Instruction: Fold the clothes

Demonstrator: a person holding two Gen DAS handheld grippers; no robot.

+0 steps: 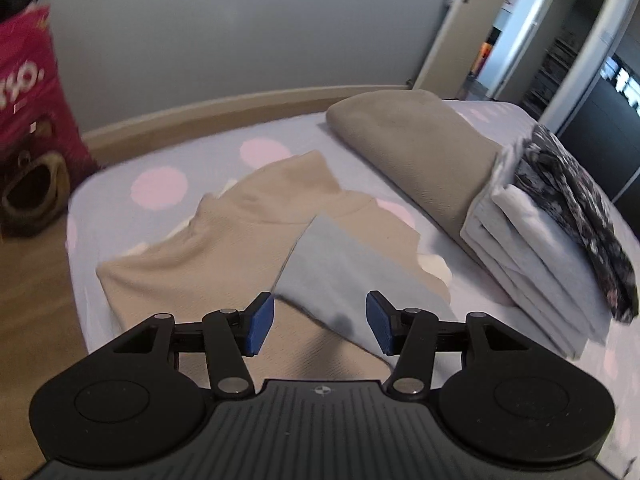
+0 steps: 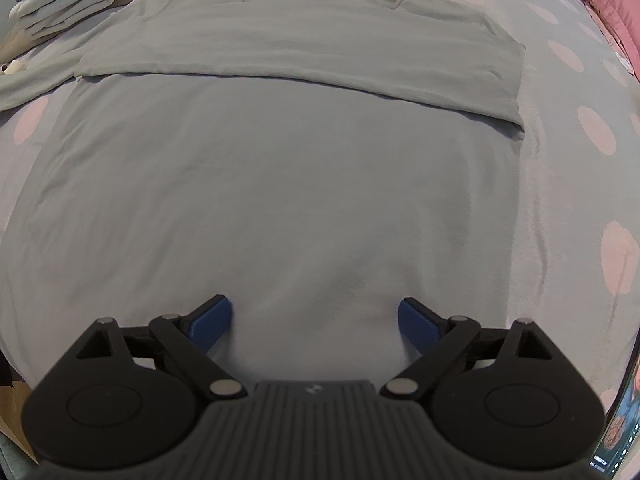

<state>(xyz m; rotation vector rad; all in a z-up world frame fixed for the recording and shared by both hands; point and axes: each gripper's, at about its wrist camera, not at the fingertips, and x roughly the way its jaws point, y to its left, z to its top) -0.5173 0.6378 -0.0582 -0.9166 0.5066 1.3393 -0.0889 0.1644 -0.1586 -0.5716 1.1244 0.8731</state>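
Mid-fold on the spotted bed [image 2: 568, 60]: your right gripper [image 2: 314, 322] stands wide open and empty over the grey shirt [image 2: 280, 184], its right sleeve already folded in. Your left gripper [image 1: 320, 322], also open and empty, should next take the sleeve at ten o'clock.

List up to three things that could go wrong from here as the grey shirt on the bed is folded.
1. The right gripper is open over the grey shirt; closing here might pinch the spotted bedsheet too.
2. The grey sleeve lies across the beige garment, so pulling it could drag that along.
3. The folded stack sits close by; a sweep might topple it.
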